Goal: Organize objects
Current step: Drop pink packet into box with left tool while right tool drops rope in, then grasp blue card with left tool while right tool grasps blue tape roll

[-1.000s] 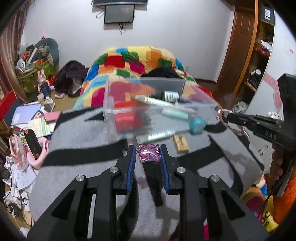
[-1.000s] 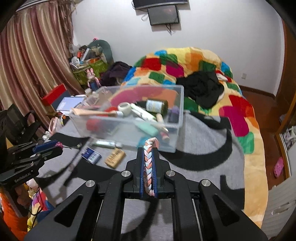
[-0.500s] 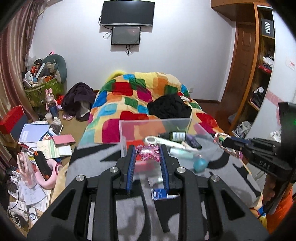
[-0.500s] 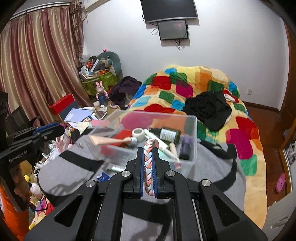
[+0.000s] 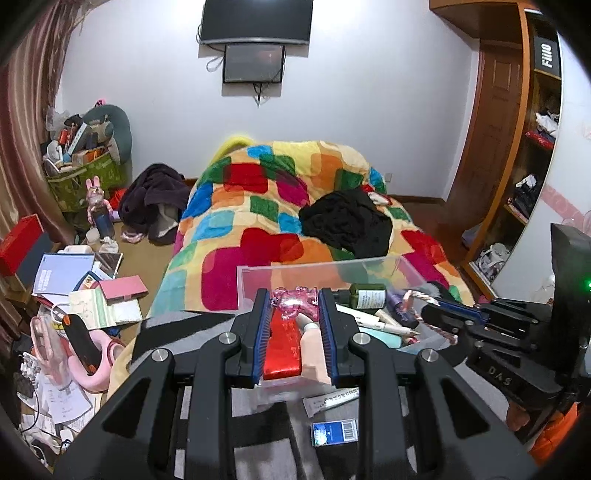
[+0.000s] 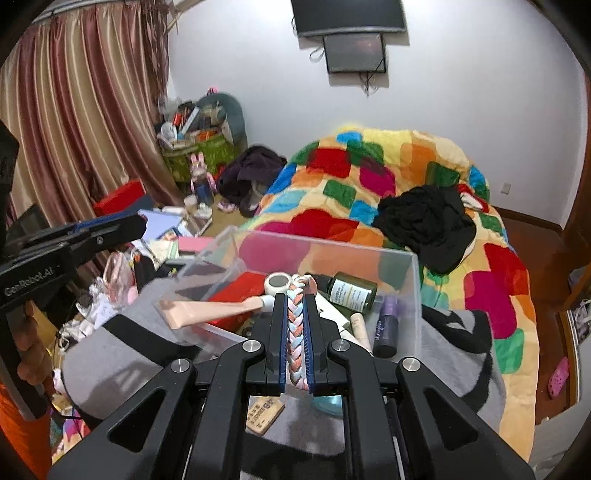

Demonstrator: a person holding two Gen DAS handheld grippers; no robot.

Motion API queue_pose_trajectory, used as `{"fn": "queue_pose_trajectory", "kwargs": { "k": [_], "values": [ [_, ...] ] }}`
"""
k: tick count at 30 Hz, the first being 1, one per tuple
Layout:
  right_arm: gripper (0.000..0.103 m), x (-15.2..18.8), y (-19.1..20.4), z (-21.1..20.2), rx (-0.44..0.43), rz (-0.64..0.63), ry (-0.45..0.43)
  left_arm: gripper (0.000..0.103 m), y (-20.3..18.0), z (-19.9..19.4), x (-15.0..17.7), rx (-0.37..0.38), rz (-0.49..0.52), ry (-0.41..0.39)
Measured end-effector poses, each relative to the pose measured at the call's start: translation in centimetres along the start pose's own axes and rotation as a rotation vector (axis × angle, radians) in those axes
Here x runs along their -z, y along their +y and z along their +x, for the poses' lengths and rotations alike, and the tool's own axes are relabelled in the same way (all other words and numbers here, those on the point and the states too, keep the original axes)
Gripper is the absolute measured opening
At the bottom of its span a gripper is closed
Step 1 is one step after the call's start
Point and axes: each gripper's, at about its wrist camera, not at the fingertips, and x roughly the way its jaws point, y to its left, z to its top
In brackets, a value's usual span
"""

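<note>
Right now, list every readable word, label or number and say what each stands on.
"GenRobot.AI": side of the left hand-held gripper.
"DAS": body of the right hand-held gripper.
"FIIIO": black box on the shelf.
Green bottle label, blue box barcode, wooden tag: too small to read.

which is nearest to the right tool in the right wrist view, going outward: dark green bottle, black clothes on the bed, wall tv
1. Dark green bottle: lying in the clear bin, just ahead and right of the right tool, which is clamped on a braided cord.
2. Black clothes: on the patchwork blanket beyond the bin, to the right.
3. Wall TV: high on the far wall.
</note>
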Motion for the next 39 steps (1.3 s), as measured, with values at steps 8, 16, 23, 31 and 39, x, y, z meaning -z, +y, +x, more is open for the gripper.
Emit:
{"fn": "queue_pose_trajectory", "kwargs": {
  "k": [8,16,23,31,39],
  "values": [
    [0.007,0.1,-1.9,4.7,0.0,0.042,0.123,0.025,0.8,4.5,1.6,0.014,-0.027,0.119],
    [0.007,0.7,-2.1,5.9,0.037,0.032,0.152,0.026,0.6,5.1,2.6,0.053,-0.049,0.158],
    [0.014,0.8,-1.9,5.4,0.034,0.017,0.171,0.044,-0.5,3.5,2.3,0.046,-0.019,0.122],
    [0.03,0.7,-2.1,2.4,0.03,0.033,0.116,0.063,-1.2,0.2,2.0,0.044,0.008,0.049],
    [0.039,2.0,-1.7,-0.6,0.051,0.021,0.07,0.077,-1.5,-1.2,4.2,0.05,0.022,0.053]
  ]
}}
